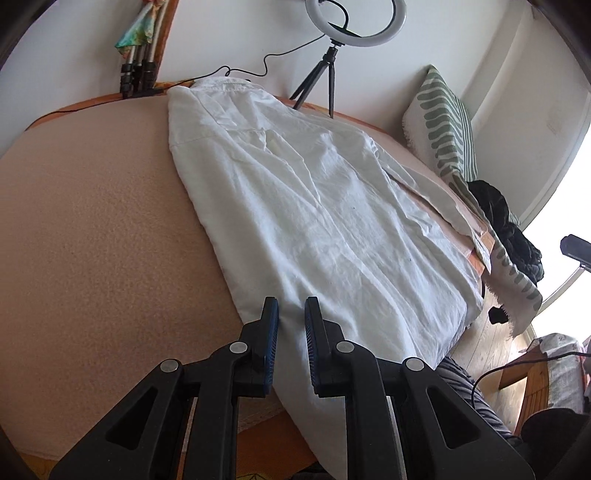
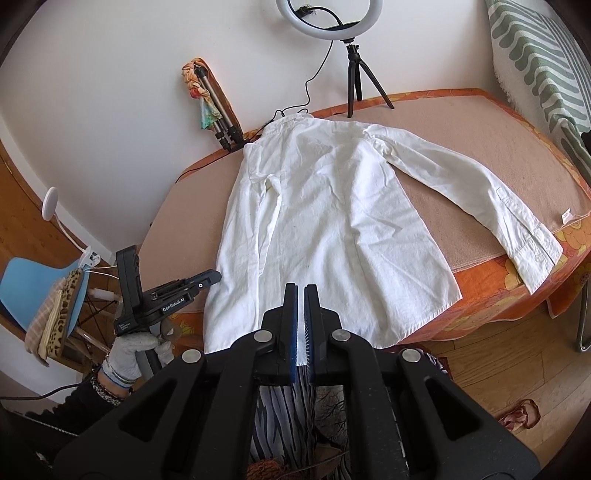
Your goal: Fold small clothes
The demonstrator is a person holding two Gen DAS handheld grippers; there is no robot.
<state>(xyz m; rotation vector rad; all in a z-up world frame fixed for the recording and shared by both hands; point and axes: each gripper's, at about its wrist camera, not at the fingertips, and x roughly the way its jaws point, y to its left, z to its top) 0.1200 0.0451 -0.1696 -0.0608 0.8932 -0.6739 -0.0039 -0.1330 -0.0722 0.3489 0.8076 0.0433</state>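
One label — "GenRobot.AI" — marks left claw [image 2: 212,277] beside white shirt [image 2: 332,221].

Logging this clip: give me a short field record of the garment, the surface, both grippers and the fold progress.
garment: white long-sleeved shirt, lying flat
left sleeve: folded in over the body
right sleeve: spread out to the table edge
surface: table under a tan cloth
left gripper: open, over the hem's left corner
right gripper: shut on the hem
background: ring light on tripod
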